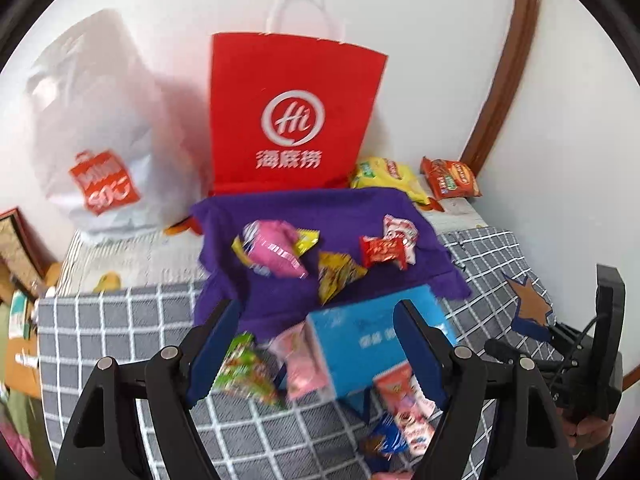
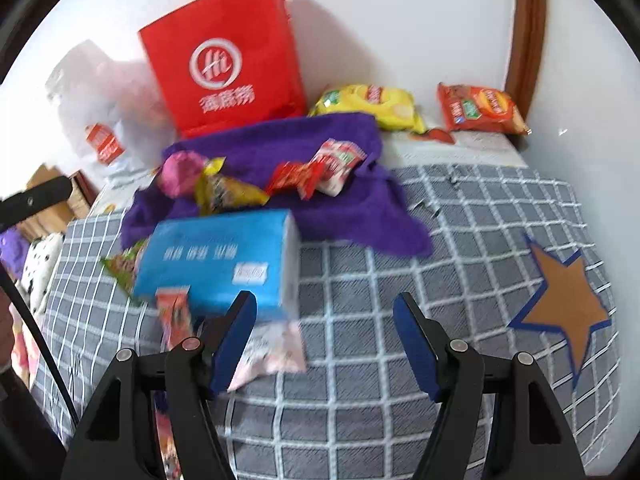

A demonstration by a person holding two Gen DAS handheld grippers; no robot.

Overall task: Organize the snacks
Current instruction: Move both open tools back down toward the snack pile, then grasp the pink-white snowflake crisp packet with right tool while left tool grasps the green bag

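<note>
Open checked bedspread ahead of my right gripper; nothing between its fingers, a clear lane running right toward the star patch. To its left the blue tissue box blocks the way, with a pink-white packet just at its near corner and an orange packet against its front.

My left gripper looks onto a crowd: the tissue box, a green packet and a pink packet lie in the gap ahead of its fingers. Beyond, the purple cloth carries scattered snacks. The red paper bag and white plastic bag wall off the back. Two chip bags sit by the far right wall.
</note>
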